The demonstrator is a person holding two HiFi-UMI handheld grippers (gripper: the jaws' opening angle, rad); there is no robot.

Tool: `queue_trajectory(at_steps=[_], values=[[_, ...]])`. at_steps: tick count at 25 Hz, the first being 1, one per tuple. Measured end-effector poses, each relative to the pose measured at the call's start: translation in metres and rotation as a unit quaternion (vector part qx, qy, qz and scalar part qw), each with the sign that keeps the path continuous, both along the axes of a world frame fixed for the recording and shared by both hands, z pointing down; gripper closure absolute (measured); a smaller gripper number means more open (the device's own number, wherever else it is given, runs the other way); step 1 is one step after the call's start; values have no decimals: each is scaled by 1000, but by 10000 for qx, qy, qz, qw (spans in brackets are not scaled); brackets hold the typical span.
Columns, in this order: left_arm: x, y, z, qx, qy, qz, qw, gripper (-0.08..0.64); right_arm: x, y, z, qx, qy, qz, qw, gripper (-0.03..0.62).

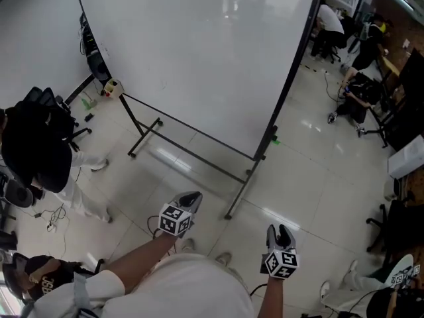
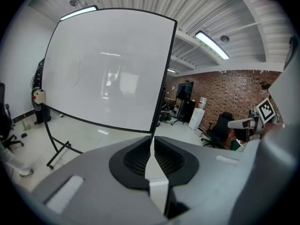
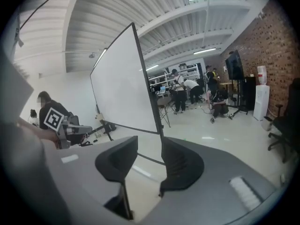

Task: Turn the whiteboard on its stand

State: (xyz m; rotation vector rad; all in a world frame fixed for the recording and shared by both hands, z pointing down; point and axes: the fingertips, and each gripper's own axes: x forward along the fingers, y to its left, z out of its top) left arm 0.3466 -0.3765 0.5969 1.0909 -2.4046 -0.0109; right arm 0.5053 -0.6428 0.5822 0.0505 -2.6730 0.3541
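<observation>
The large white whiteboard (image 1: 199, 52) stands tilted on its black stand (image 1: 192, 154) a step ahead of me. It fills the left gripper view (image 2: 108, 69) and shows edge-on in the right gripper view (image 3: 122, 93). My left gripper (image 1: 191, 199) is held low in front of the stand's bottom bar. Its jaws (image 2: 152, 139) are apart by only a narrow slit, with nothing in it. My right gripper (image 1: 281, 232) is nearer my body, below the stand's right foot (image 1: 230, 214). Its jaws (image 3: 150, 142) stand wide open and empty, well short of the board's right post (image 3: 157, 121).
A person in black (image 1: 36, 144) stands at the left, beside the stand's left foot (image 1: 136, 152). More people and chairs (image 1: 358, 52) crowd the back right. A black office chair (image 1: 397, 217) is at the right. A brick wall (image 2: 225, 97) lies beyond.
</observation>
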Motion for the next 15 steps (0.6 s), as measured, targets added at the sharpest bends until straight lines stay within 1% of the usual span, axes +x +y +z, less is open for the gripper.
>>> queue_trajectory(at_steps=[4, 6, 11, 12, 13, 14, 15], values=[[0, -16, 2, -55, 15, 384, 9992, 512, 11, 4, 3, 116, 71, 193, 9997, 427], [1, -26, 3, -91, 30, 588, 9982, 512, 20, 2, 4, 248, 99, 306, 9992, 427], [4, -48, 7, -185, 93, 1050, 9943, 512, 43, -11, 6, 366, 139, 720, 9966, 431], [3, -52, 7, -186, 108, 1111, 9936, 512, 46, -13, 6, 434, 152, 761, 9960, 443], [3, -56, 6, -177, 126, 1169, 9929, 513, 49, -14, 4, 542, 160, 783, 9953, 494], [2, -61, 5, -165, 137, 1233, 9921, 514, 52, -15, 2, 659, 156, 805, 9945, 526], [2, -67, 3, -152, 134, 1307, 9912, 514, 54, -17, -1, 748, 137, 837, 9936, 539]])
